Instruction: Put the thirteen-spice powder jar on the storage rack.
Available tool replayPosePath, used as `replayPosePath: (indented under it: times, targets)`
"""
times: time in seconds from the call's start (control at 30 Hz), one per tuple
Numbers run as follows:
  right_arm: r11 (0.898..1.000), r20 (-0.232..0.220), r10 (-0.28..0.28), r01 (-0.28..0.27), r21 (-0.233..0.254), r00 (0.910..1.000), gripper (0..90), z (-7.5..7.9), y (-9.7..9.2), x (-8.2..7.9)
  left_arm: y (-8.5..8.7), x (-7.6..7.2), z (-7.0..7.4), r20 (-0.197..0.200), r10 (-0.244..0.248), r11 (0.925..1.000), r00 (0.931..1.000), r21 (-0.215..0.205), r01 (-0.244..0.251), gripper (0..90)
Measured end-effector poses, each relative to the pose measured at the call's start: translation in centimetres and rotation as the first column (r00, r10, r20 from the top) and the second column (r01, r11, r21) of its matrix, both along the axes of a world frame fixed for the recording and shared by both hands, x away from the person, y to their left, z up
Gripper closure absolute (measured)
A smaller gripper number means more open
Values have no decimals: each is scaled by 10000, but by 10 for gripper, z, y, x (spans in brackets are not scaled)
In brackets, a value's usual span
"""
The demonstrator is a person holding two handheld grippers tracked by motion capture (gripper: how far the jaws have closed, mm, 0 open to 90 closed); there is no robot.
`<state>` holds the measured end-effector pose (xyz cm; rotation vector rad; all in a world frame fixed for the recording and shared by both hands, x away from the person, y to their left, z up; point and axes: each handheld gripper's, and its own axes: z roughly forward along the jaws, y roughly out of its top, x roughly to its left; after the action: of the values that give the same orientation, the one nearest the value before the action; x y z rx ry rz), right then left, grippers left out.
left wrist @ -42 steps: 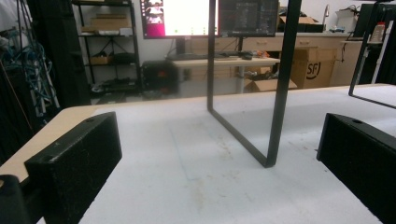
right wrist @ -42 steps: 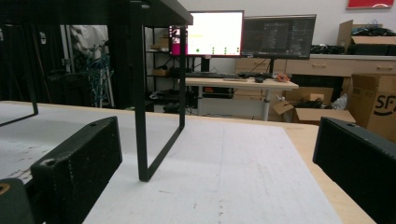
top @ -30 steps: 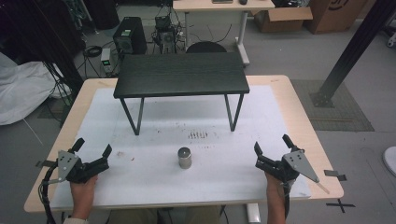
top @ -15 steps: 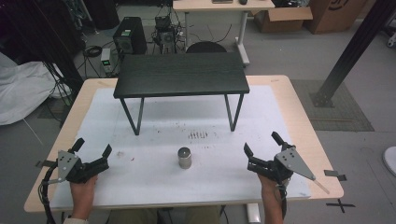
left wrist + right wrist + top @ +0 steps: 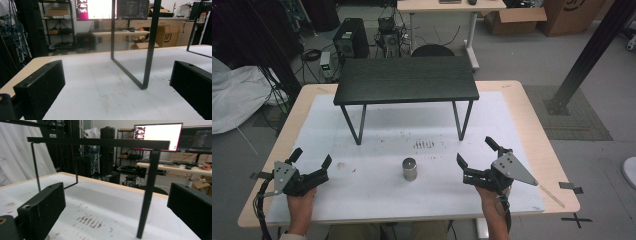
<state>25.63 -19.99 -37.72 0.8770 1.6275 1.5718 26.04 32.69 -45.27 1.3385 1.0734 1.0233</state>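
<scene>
A small metal cylinder stands upright on the white mat, in front of a low black table. My left gripper rests open at the mat's near left corner with nothing between its jaws. In the left gripper view that gripper faces the black table's leg frame. My right gripper is open and holds nothing, a short way right of the cylinder and apart from it. In the right gripper view that gripper looks under the black tabletop past a leg.
The wooden table's edge frames the mat. A dark smudge marks the mat behind the cylinder. Beyond the table are a desk, computer gear, cardboard boxes and a black post.
My right gripper has moved left and slightly forward, closer to the cylinder, and stays open. The left gripper and the cylinder have not moved.
</scene>
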Motion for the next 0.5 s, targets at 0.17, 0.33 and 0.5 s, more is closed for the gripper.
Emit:
replayPosePath:
  times: [0.17,0.33,0.5]
  targets:
    - [9990,-183,412,-415,-156,9990,16,2,12,1,0,0,0,7,-1,10000,10000,-9,1,4]
    - [9957,-365,878,-887,-256,9955,16,2,26,3,0,0,0,5,-3,10000,10000,-1,3,4]
    - [9909,-545,1311,-1325,-221,9899,17,0,37,6,0,0,0,0,-2,10000,10000,-2,2,4]
